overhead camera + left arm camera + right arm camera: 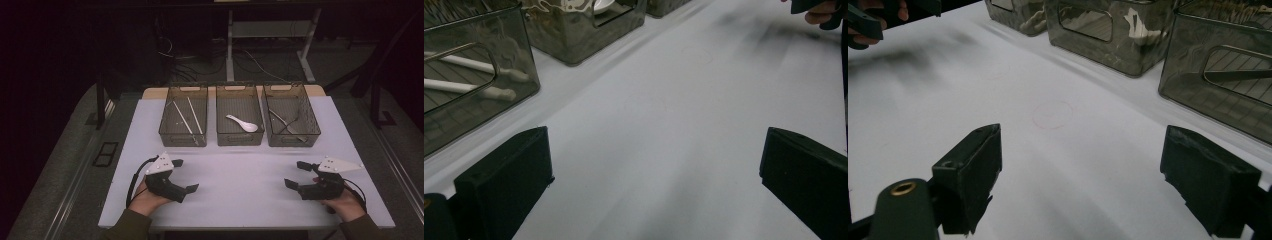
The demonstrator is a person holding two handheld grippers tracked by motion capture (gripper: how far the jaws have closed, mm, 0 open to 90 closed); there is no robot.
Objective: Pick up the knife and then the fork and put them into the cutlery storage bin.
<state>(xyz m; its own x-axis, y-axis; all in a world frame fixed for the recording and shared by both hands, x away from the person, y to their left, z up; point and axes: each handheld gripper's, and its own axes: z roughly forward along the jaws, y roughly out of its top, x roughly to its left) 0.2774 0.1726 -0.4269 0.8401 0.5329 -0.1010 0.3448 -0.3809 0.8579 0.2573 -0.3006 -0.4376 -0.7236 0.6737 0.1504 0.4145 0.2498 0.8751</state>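
On the table [240, 175], left gripper [184, 175] gapes; right gripper [295, 173] likewise.

Three bins are set in a row at the far side of the table [240, 170]. Two chopsticks [186, 118] are laid in the left bin [183, 115]. A spoon [242, 123] is laid in the middle bin [239, 115]. A fork [287, 126] is laid in the right bin [291, 115]. Nearer the person, the left gripper [185, 175] is held at the left and the right gripper [296, 173] at the right, well apart, with bare table between them.
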